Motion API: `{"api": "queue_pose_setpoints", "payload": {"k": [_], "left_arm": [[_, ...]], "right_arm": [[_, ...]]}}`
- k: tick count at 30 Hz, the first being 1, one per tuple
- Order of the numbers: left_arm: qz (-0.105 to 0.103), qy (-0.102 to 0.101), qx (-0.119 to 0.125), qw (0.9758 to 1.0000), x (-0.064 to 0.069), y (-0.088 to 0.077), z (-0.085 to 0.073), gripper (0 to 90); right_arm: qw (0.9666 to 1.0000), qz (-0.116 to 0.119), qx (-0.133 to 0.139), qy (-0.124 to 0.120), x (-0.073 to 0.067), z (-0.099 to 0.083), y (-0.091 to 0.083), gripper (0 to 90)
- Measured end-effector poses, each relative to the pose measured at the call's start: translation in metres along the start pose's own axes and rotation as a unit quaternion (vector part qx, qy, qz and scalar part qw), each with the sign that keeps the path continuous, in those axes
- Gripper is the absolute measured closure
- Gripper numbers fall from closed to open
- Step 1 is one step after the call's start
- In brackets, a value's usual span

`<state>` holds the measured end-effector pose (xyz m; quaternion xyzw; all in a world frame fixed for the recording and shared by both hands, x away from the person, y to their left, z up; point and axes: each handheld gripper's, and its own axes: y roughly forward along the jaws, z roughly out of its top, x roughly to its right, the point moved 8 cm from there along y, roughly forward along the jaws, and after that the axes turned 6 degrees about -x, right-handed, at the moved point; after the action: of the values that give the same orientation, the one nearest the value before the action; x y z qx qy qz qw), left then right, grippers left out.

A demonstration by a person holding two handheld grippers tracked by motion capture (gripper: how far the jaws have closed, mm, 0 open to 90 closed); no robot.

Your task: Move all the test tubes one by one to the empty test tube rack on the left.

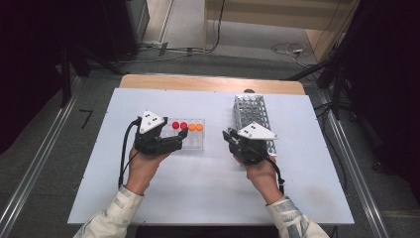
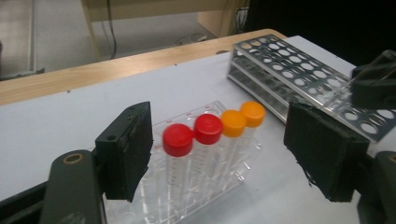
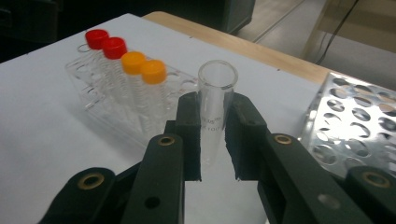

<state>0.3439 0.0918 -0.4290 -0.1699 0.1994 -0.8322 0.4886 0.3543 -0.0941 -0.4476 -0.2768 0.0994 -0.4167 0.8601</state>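
A clear plastic rack (image 1: 194, 142) holds two red-capped tubes (image 2: 178, 139) and two orange-capped tubes (image 2: 233, 122) in a row. My left gripper (image 1: 181, 139) is at the rack's left end, and in the left gripper view its jaws (image 2: 224, 154) stand wide apart on either side of the tubes, touching none. My right gripper (image 1: 229, 136) sits between the clear rack and a perforated metal rack (image 1: 252, 116). In the right gripper view the gripper (image 3: 215, 135) is shut on an uncapped clear glass tube (image 3: 215, 93), held upright with its open mouth above the pads.
The metal rack (image 3: 359, 126) lies lengthwise at the table's back right with its holes empty. A white sheet (image 1: 198, 188) covers the table, with a wooden edge (image 1: 208, 82) at the far side. Cables and stands lie on the floor beyond.
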Motion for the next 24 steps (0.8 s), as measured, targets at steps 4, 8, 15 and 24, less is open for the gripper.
{"api": "queue_pose_setpoints", "payload": {"k": [4,8,15,24], "left_arm": [[-0.027,0.016,-0.001,0.9995,0.019,-0.001,0.001,29.4],[-0.055,0.038,-0.01,0.9977,0.038,0.002,-0.001,34.9],[-0.087,0.053,-0.031,0.9943,0.053,0.01,-0.01,48.7],[-0.099,0.052,-0.044,0.9927,0.055,0.014,-0.016,68.0]], "right_arm": [[0.9997,0.018,-0.01,-0.012,-0.018,-0.005,0.008,73.7],[0.9989,0.034,-0.022,-0.024,-0.034,-0.01,0.015,73.7],[0.9976,0.051,-0.021,-0.043,-0.056,-0.01,0.021,73.5],[0.9967,0.059,-0.021,-0.052,-0.069,-0.01,0.026,73.5]]}}
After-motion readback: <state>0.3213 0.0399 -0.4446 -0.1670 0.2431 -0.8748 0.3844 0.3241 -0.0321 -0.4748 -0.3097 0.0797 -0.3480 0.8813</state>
